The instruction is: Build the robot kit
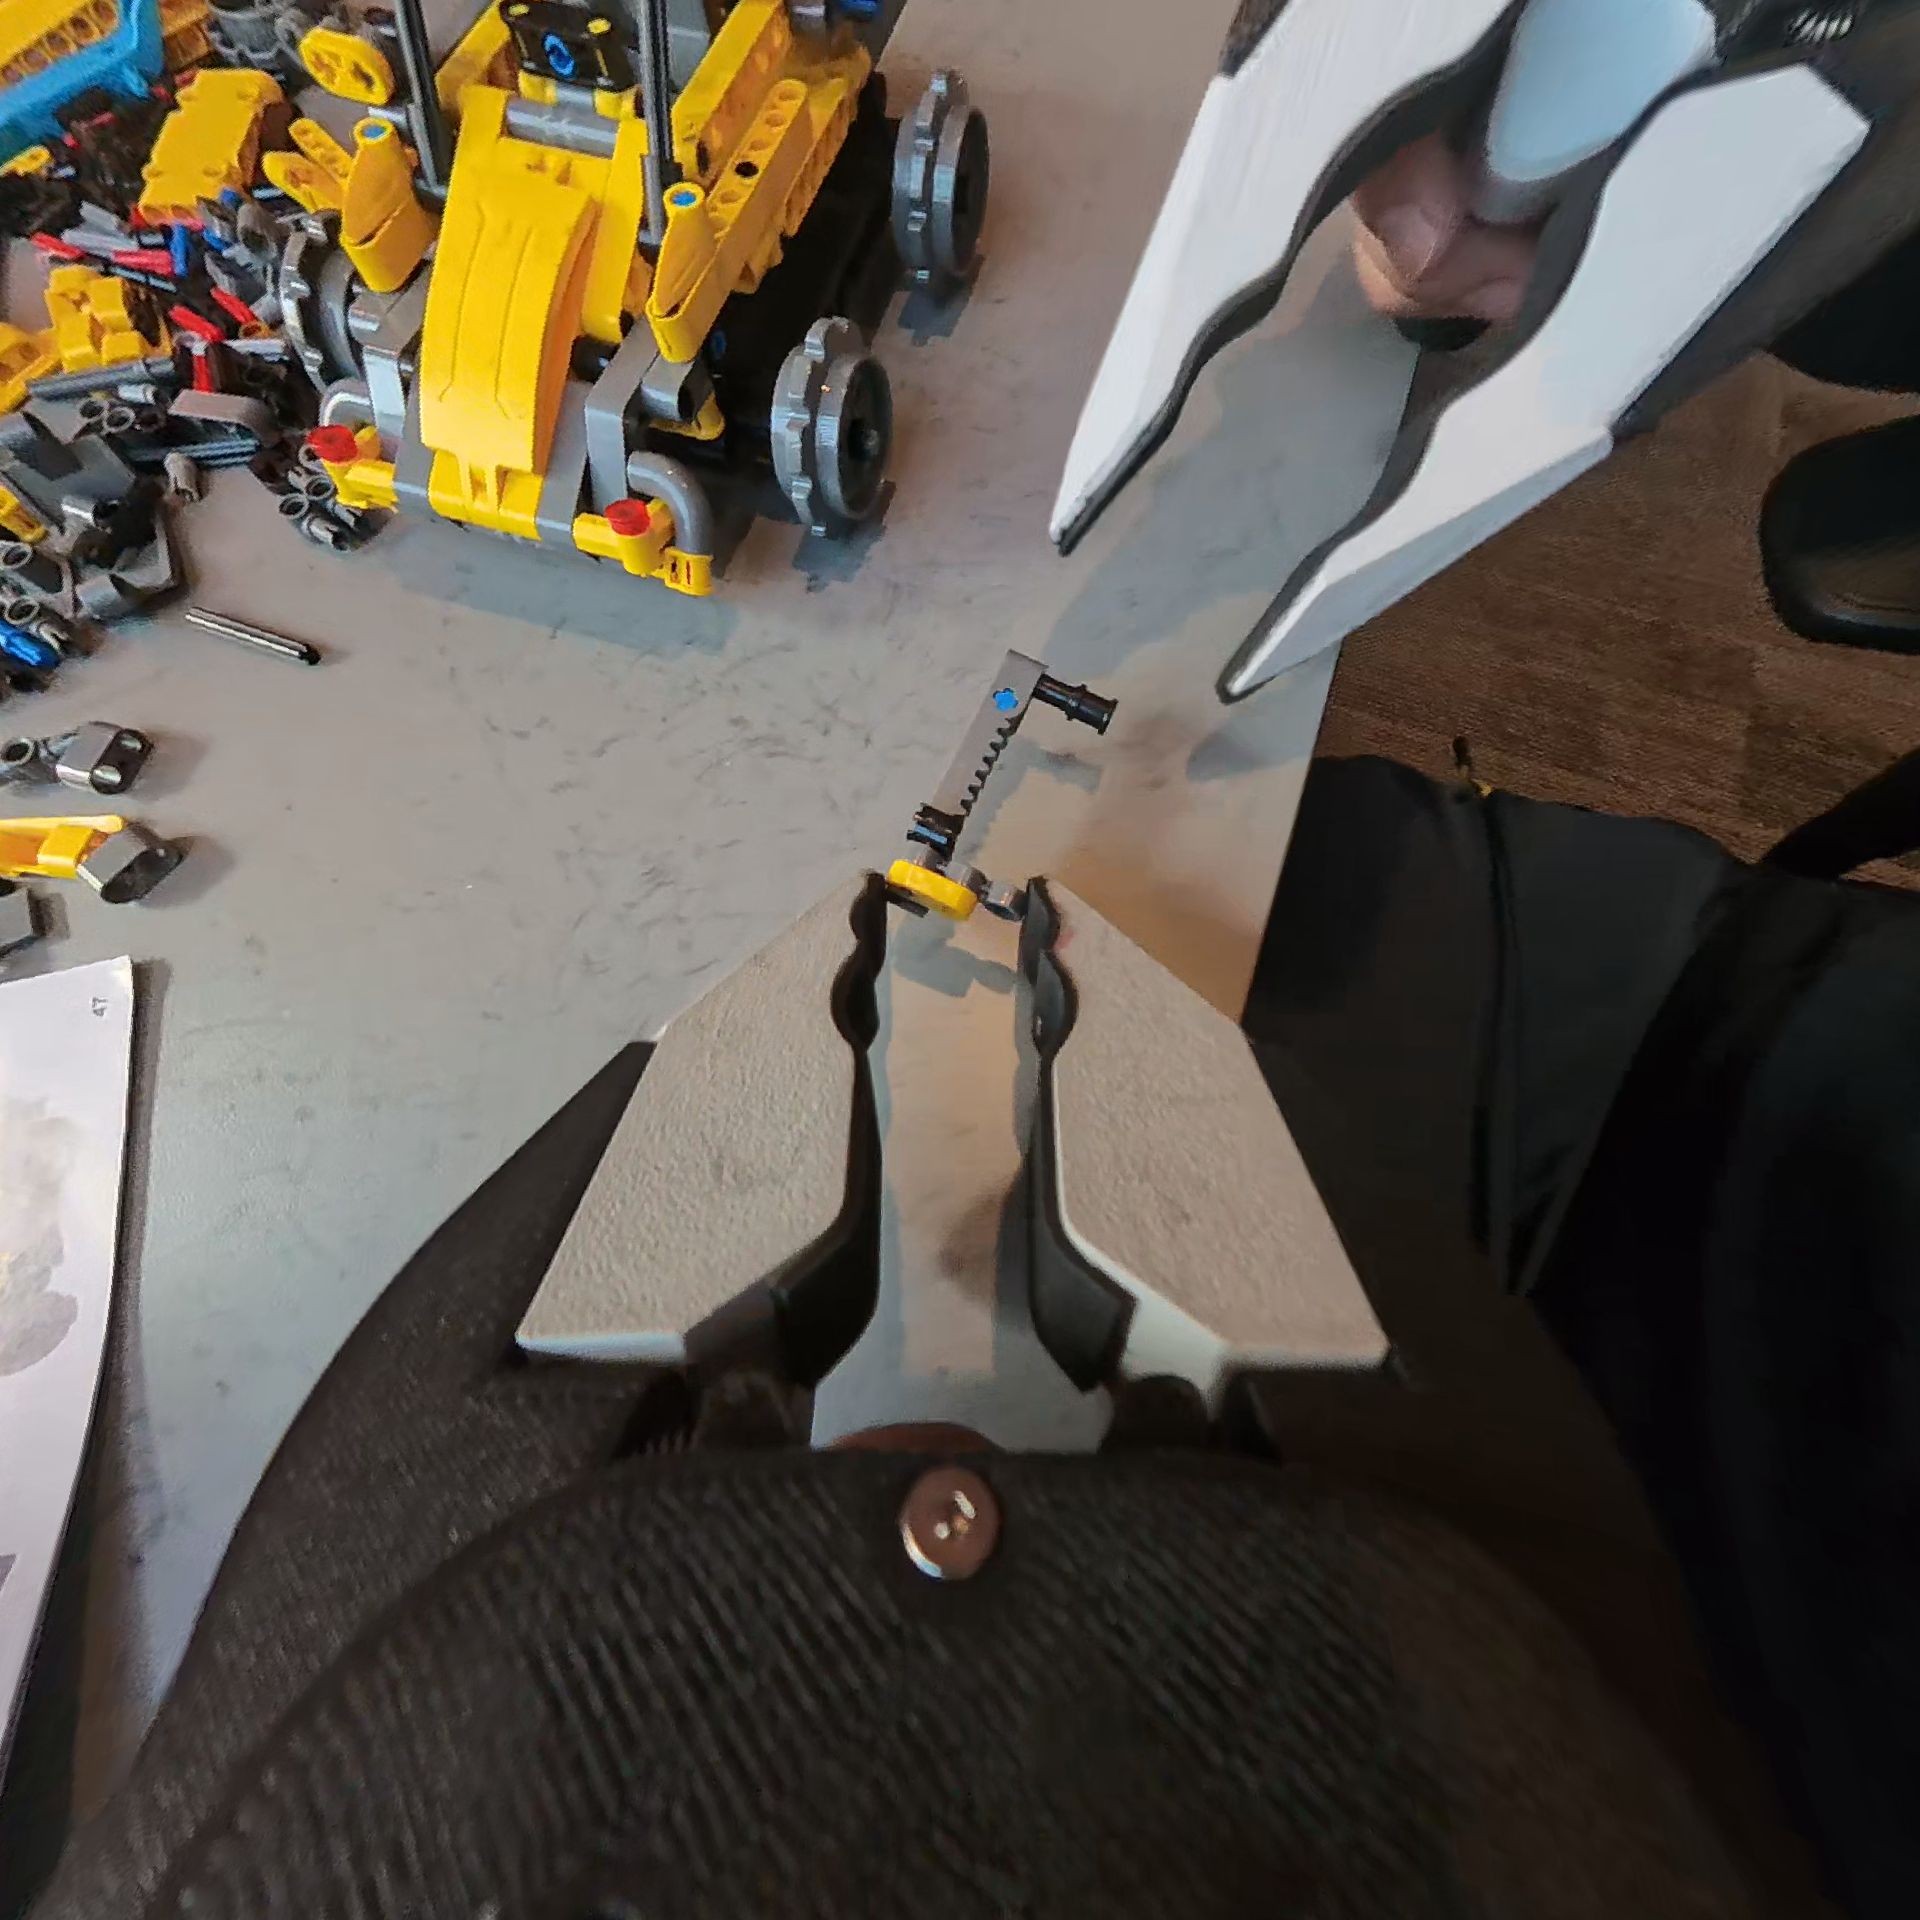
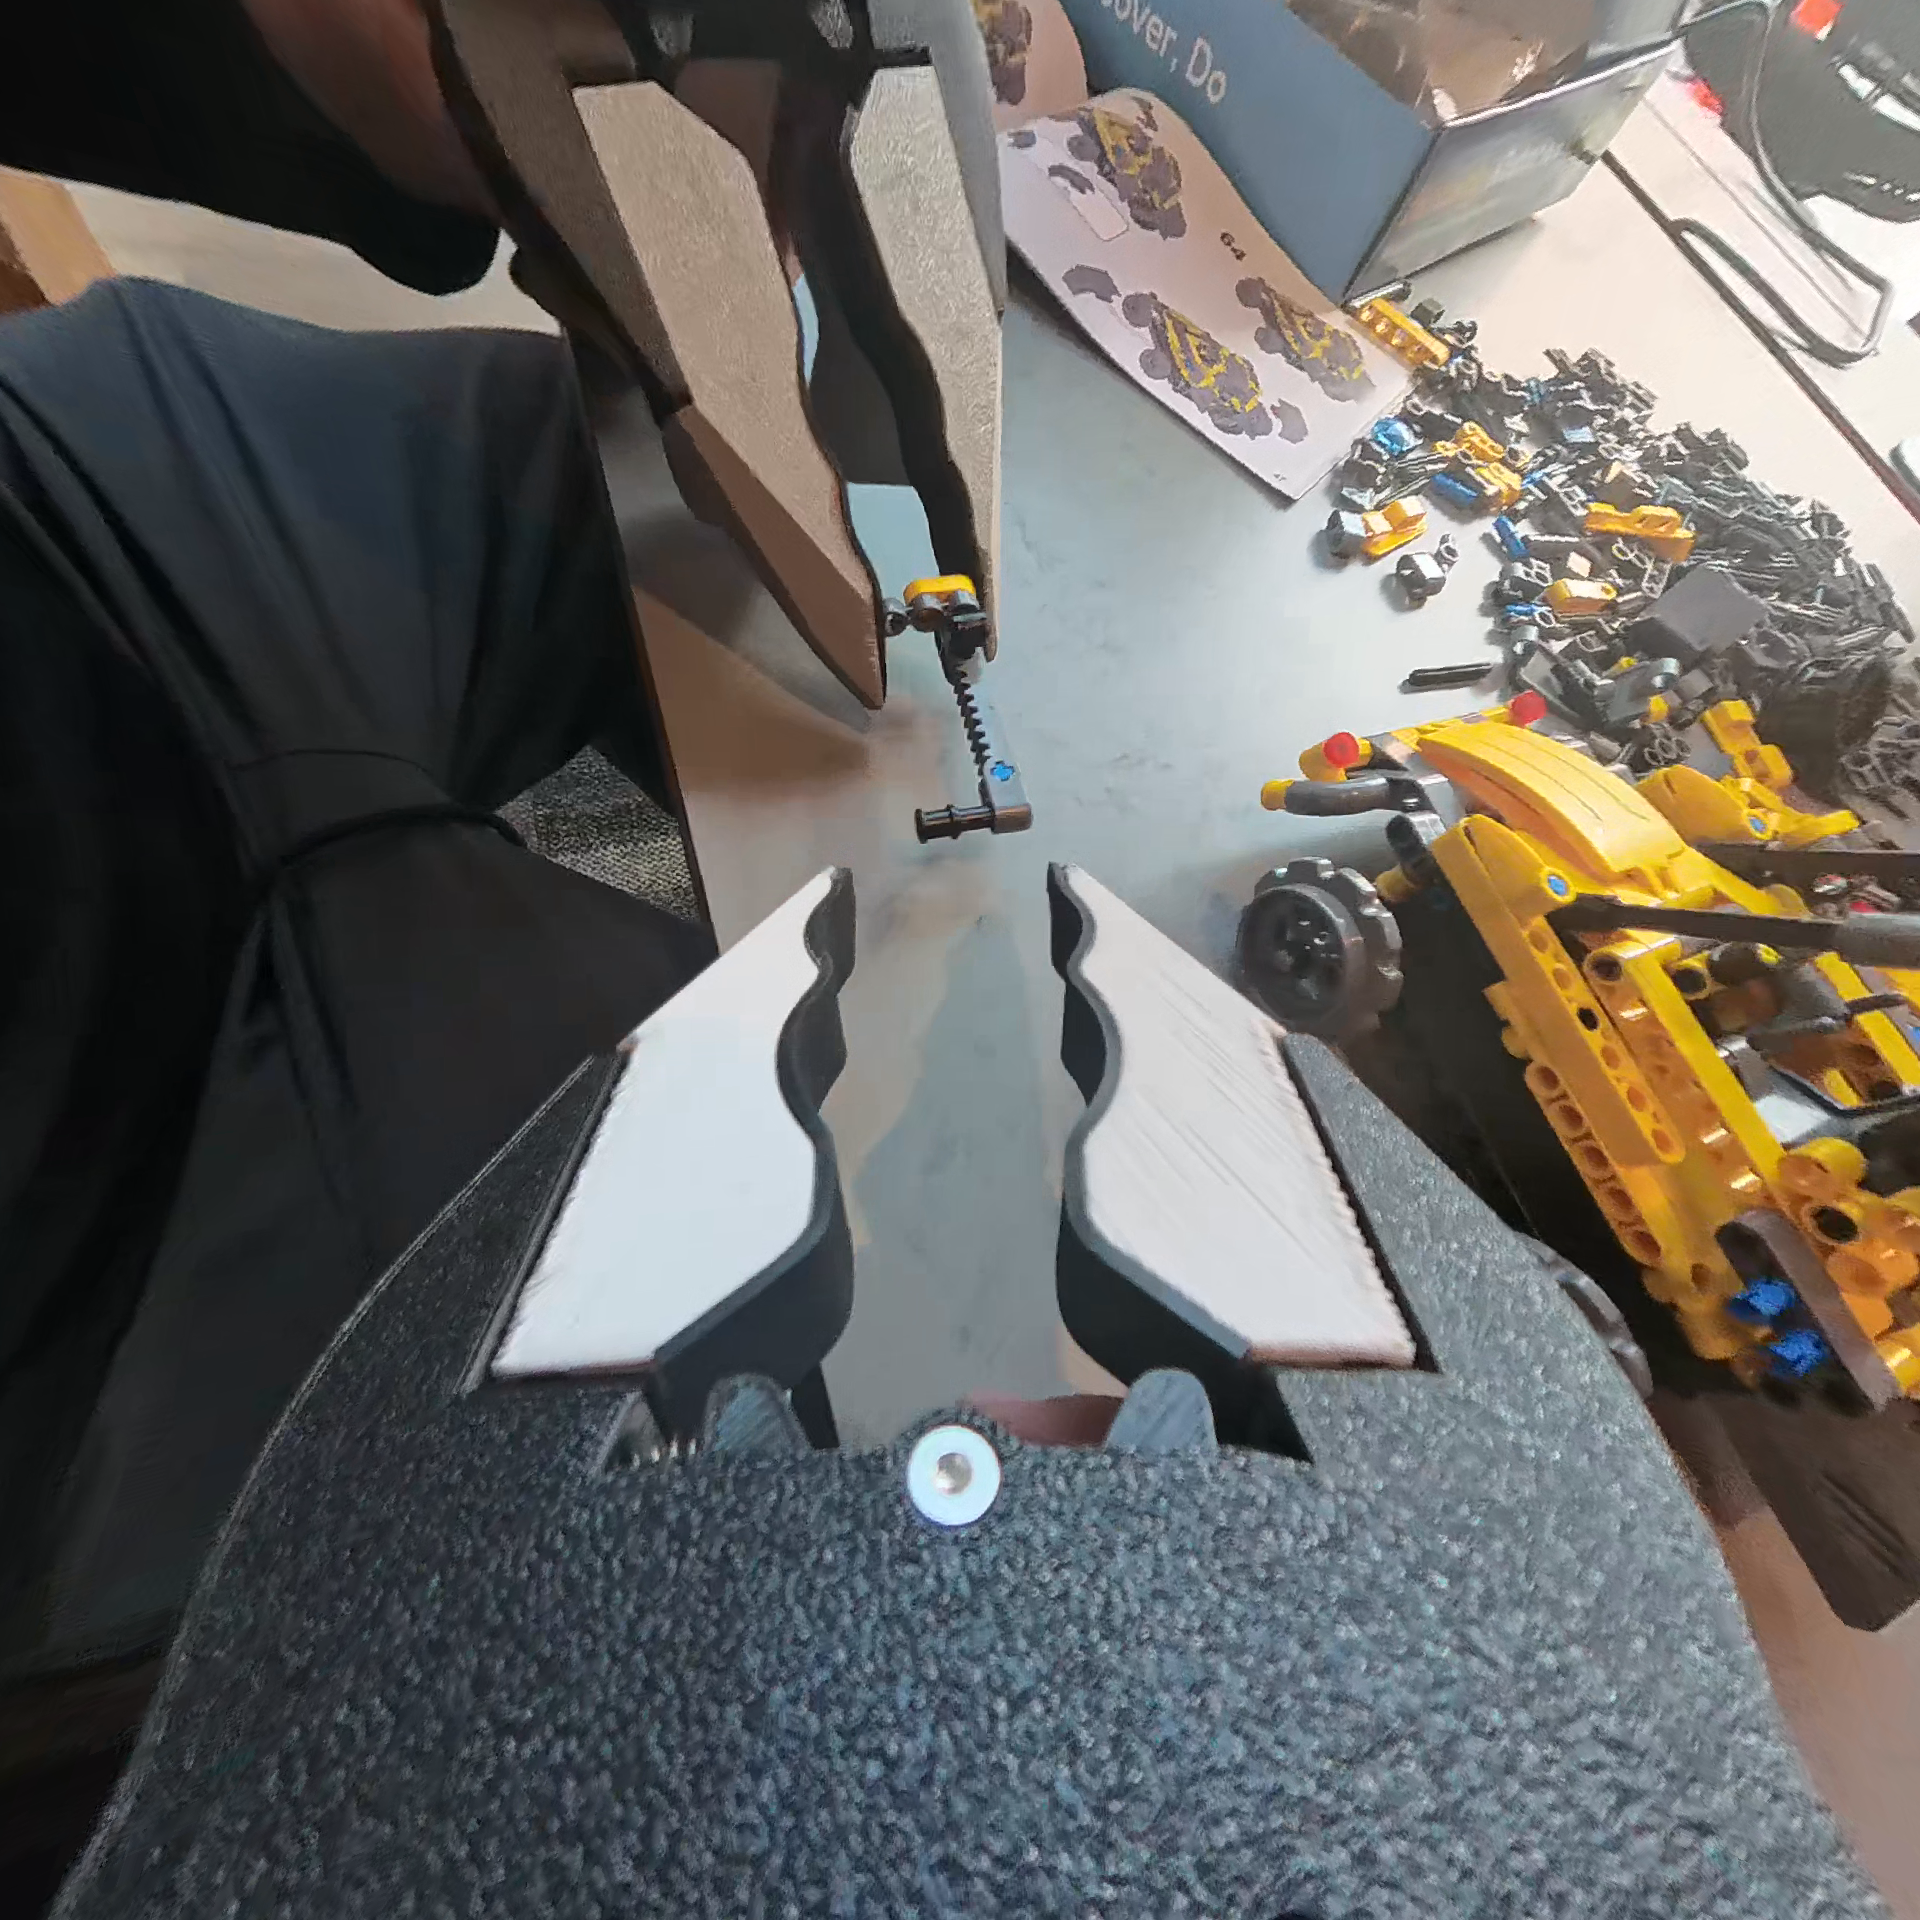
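The left gripper [image 1: 956,894] has its fingers clenched on the yellow end of a small rack assembly [image 1: 977,769], whose thin grey toothed bar juts toward one o'clock, off the tabletop [image 1: 520,790]. It looks light, stiff and easily twisted — best gripped by the bar's flat sides, not the black pin [image 1: 1075,703]. The right gripper [image 2: 951,883], fingers released and empty, sits just short of that pin. The yellow model vehicle [image 1: 582,312] stands at eleven o'clock.

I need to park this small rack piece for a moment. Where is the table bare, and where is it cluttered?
Bare table lies between the yellow vehicle, the booklet and the left gripper, which holds the rack piece. The near edge below the right gripper is also free. The loose parts beyond the vehicle are crowded.
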The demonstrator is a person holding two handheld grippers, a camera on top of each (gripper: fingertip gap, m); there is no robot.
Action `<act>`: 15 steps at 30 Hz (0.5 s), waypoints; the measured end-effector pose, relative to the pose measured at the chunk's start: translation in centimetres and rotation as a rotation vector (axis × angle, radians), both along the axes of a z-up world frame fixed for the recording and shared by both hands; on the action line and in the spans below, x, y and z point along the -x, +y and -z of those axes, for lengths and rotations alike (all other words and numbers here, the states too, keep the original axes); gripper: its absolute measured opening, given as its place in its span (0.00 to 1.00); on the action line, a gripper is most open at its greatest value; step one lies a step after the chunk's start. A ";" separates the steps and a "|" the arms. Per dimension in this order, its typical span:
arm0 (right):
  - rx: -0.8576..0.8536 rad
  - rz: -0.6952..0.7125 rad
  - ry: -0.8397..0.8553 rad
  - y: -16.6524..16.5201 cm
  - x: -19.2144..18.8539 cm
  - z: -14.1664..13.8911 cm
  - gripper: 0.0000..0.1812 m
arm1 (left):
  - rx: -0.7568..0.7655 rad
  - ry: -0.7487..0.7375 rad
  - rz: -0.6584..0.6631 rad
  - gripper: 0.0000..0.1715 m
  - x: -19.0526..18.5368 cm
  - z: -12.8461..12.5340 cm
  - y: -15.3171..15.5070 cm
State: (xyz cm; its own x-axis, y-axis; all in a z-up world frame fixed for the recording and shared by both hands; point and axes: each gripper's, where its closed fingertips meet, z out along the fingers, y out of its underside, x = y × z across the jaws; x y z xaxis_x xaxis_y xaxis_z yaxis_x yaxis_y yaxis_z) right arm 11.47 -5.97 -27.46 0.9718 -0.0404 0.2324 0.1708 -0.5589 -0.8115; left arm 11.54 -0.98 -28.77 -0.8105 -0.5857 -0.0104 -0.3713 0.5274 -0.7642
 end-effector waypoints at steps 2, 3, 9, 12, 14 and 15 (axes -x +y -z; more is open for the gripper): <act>-0.002 -0.013 0.016 0.0 0.1 0.0 0.18 | 0.020 0.008 -0.007 0.14 -0.1 -0.1 0.3; -0.014 -0.016 0.028 0.0 0.1 -0.2 0.17 | 0.022 0.008 -0.010 0.14 -0.1 -0.2 0.5; -0.117 0.015 0.027 0.6 -1.6 -1.9 0.14 | 0.027 -0.010 -0.030 0.14 -0.9 -0.4 1.6; -0.157 -0.008 -0.002 2.1 -2.0 -2.6 0.12 | 0.009 -0.044 -0.022 0.14 -1.6 -0.5 2.0; -0.187 -0.031 -0.003 3.3 -2.0 -3.0 0.14 | -0.008 -0.065 -0.023 0.14 -2.3 -0.5 2.5; -0.205 -0.038 -0.006 3.8 -2.1 -3.3 0.14 | -0.006 -0.067 -0.023 0.14 -2.5 -0.5 2.6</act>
